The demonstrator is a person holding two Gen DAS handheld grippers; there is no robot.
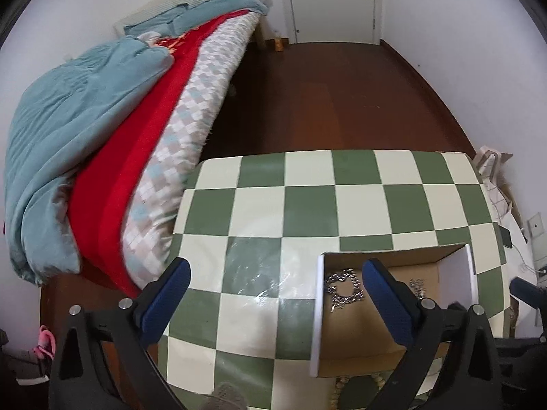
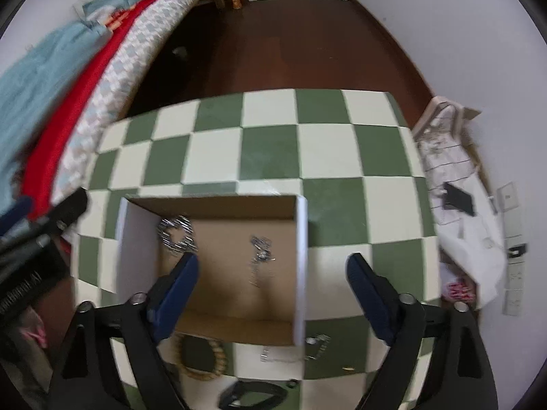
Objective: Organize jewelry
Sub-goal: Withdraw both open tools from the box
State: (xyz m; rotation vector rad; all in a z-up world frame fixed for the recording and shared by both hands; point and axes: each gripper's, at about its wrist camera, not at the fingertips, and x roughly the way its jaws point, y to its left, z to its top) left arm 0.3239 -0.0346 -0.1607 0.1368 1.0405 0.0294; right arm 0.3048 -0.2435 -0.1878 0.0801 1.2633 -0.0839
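Observation:
An open cardboard box [image 2: 301,239] with white outer walls sits on the green-and-cream checkered table [image 2: 266,147]. Inside lie a chunky silver chain bracelet [image 2: 176,234] at the back left and a thin silver chain [image 2: 261,251] in the middle. The box [image 1: 317,311] and bracelet [image 1: 343,288] also show in the left wrist view. A beaded wooden bracelet [image 2: 203,358] and a thin silver necklace [image 2: 307,348] lie on the table in front of the box. My left gripper [image 1: 275,294] is open and empty over the box's left wall. My right gripper [image 2: 271,283] is open and empty above the box.
A bed with teal, red and checked bedding [image 1: 112,143] stands left of the table. A white bag and papers [image 2: 458,205] lie to the right. Dark wooden floor [image 1: 324,95] and a white door [image 1: 333,3] are beyond. A black object [image 2: 253,394] lies at the near table edge.

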